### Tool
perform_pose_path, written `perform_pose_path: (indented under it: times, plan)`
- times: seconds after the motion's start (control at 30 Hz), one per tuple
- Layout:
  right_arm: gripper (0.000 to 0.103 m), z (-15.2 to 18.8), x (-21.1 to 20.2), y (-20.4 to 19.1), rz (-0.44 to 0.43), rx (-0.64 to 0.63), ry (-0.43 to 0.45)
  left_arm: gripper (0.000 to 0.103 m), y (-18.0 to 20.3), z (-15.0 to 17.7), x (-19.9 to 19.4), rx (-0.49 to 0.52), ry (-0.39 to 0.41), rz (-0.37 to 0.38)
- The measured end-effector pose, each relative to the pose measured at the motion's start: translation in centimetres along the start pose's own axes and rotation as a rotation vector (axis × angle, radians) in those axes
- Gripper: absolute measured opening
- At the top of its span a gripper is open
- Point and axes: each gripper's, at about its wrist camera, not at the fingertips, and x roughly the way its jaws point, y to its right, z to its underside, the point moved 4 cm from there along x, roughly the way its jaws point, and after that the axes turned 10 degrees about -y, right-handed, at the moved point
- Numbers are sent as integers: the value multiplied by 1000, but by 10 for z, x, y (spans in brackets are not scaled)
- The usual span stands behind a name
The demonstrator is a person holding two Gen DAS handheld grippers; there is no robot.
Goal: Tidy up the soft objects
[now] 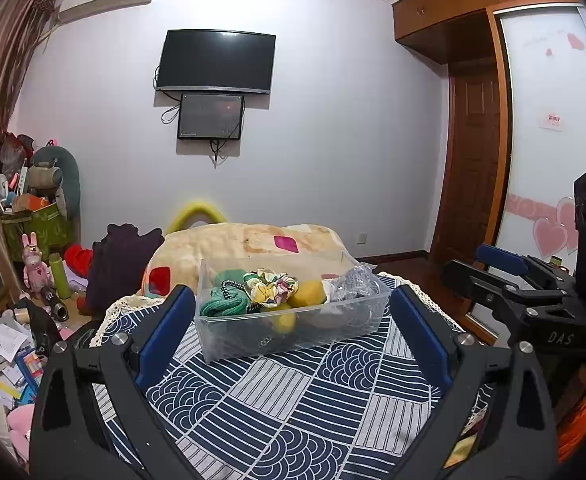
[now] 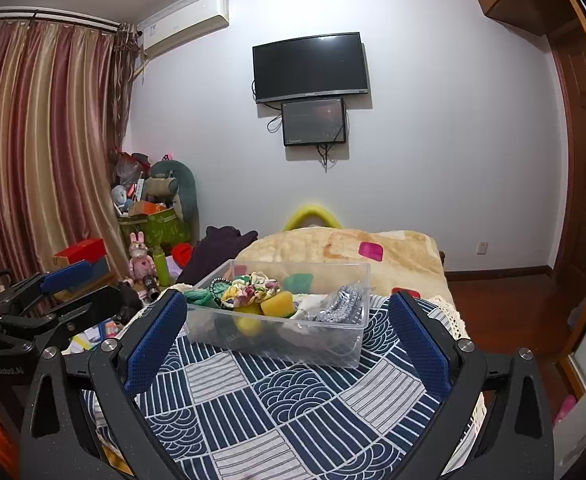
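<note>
A: From where does the left wrist view look?

B: From low over the patterned tablecloth (image 1: pixel 293 400), facing the wall TV (image 1: pixel 217 62), with the clear bin (image 1: pixel 293 332) near and centred. The right gripper (image 1: pixel 505 276) shows at its right edge.

A: And the right wrist view?

B: Just right of that, same heading, the bin (image 2: pixel 285 340) slightly left of centre, the left gripper (image 2: pixel 65 284) at its left edge. The 2 views share bin, cloth and TV (image 2: pixel 311 66).
</note>
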Motion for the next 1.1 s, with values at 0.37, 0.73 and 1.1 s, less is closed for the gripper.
perform_pose_path:
  times: [0.37, 0.73, 1.1]
  plan:
    - [103, 0, 0, -2, 8, -2, 6, 103, 0, 1, -1, -1, -1, 2]
    - [103, 0, 1, 0, 6, 8, -1, 103, -1, 3, 1, 0, -3, -8]
    - [103, 3, 1, 1, 1, 13, -5, 103, 0, 3, 0, -7, -7, 9]
